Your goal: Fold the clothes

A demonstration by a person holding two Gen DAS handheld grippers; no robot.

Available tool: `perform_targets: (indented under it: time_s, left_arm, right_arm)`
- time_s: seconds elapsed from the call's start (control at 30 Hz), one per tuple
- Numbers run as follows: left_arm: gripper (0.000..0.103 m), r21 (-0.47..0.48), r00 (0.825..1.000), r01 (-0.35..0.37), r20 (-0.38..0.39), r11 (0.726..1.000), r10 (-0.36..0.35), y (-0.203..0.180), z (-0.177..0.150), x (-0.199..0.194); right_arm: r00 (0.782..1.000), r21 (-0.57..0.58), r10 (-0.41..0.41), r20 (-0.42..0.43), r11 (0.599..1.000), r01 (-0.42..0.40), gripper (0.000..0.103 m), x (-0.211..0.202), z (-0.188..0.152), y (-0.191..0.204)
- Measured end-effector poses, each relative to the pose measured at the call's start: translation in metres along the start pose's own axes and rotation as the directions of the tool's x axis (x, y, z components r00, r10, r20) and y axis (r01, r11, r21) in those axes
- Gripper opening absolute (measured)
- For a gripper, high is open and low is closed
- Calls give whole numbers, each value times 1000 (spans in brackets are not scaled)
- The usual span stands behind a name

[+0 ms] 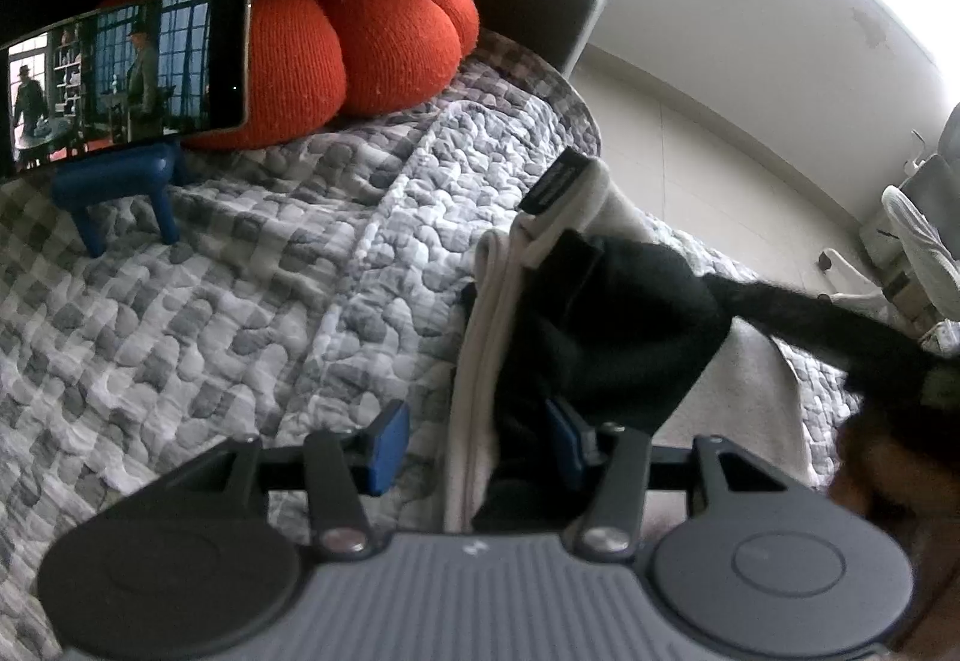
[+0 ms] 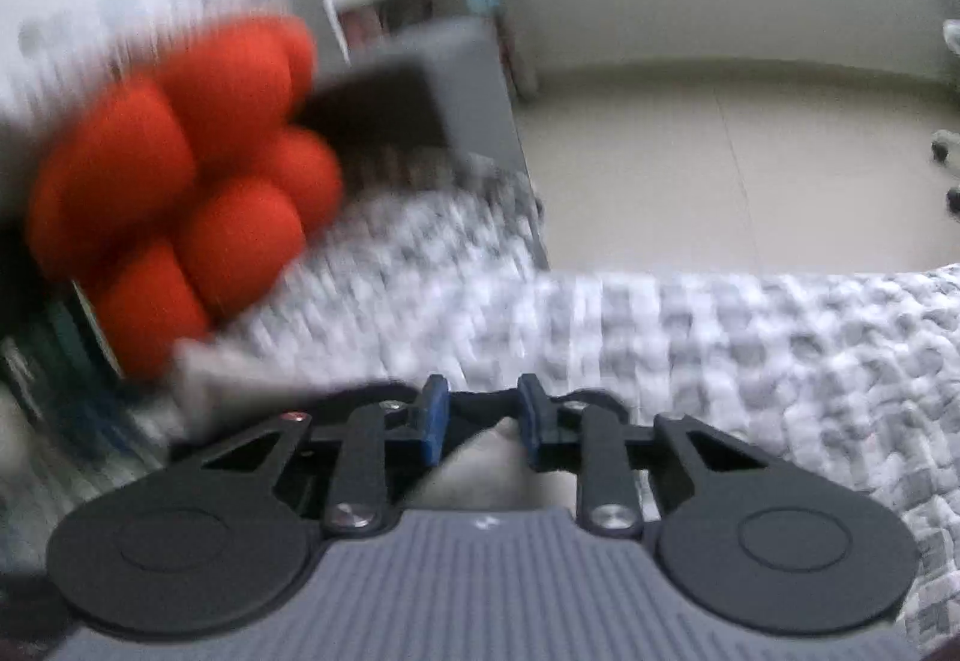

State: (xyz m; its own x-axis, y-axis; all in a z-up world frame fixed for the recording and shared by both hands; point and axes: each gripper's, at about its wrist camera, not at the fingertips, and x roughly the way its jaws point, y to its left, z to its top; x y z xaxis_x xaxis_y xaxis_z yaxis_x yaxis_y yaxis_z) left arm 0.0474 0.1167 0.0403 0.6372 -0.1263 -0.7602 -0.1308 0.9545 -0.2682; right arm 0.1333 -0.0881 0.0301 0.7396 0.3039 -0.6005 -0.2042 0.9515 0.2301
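A black garment (image 1: pixel 612 337) lies bunched on a folded pale grey garment (image 1: pixel 480 337) on the quilted bed. One black strip (image 1: pixel 828 331) stretches taut to the right edge of the left wrist view. My left gripper (image 1: pixel 477 445) is open astride the edge of both garments. Its left pad (image 1: pixel 390 445) is clear of the cloth, and black fabric partly covers the right pad. The right wrist view is blurred. There my right gripper (image 2: pixel 483 421) is shut on a fold of the black garment (image 2: pixel 480 409), with pale grey cloth (image 2: pixel 480 463) just under it.
The grey-and-white checked quilt (image 1: pixel 240 301) covers the bed (image 2: pixel 720 361). A red knobbly cushion (image 1: pixel 336 31) stands at the head (image 2: pixel 198 181). In front of it a phone (image 1: pixel 126 73) plays video on a blue stand (image 1: pixel 120 181). Beyond the bed edge is pale floor (image 1: pixel 720 151).
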Motion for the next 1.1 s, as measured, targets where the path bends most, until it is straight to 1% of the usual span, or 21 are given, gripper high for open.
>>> perform_targets:
  time_s: [0.03,0.1,0.17,0.2,0.3,0.33,0.37,0.4,0.47,0.53,0.6,0.73,0.93,1.1]
  left_arm:
    - [51,-1,1000,1,-1,1000,-1,0,0,0]
    - [51,-3,1000,4,-3,1000,-4,0,0,0]
    - [51,-6,1000,6,-5,1000,-6,1,0,0]
    - [51,-7,1000,7,-5,1000,-7,1,0,0]
    - [51,-14,1000,11,-8,1000,-11,2,0,0]
    - [51,-17,1000,12,-9,1000,-12,3,0,0]
    - [51,-20,1000,15,-10,1000,-15,3,0,0]
    - [51,-24,1000,18,-12,1000,-19,4,0,0]
    - [51,-30,1000,24,-16,999,-25,5,0,-1]
    - [51,-33,999,29,-19,999,-29,5,-1,-2]
    - [51,-33,999,33,-22,999,-34,5,-1,-3]
    - [51,-37,998,54,-34,998,-55,8,-4,-5]
    - [51,-58,994,94,-59,994,-97,16,-5,-5]
    - [51,-69,991,110,-74,992,-115,19,-5,-4]
  right_arm:
    - [1000,-2,-4,-5,1000,4,26,3,-1,0]
    - [1000,31,8,-27,999,-8,26,6,3,-5]
    - [999,43,13,-30,999,-12,24,8,3,-8]
    - [999,42,9,-30,999,-8,24,7,3,-7]
    - [1000,-13,-29,-8,999,29,25,3,3,5]
    - [999,-34,-43,2,999,43,30,2,4,10]
    - [999,-44,-40,14,998,41,34,0,5,15]
    - [999,-50,-33,26,998,34,34,-2,7,21]
    - [998,-56,41,44,998,-39,33,-9,10,29]
    - [990,-68,131,56,990,-127,33,-14,12,40]
    - [985,-116,166,41,980,-160,33,-12,10,56]
    - [991,-143,134,6,981,-132,34,7,3,73]
    - [993,-109,121,-8,987,-121,34,22,4,80]
    - [994,-145,99,-45,984,-105,33,32,-4,87]
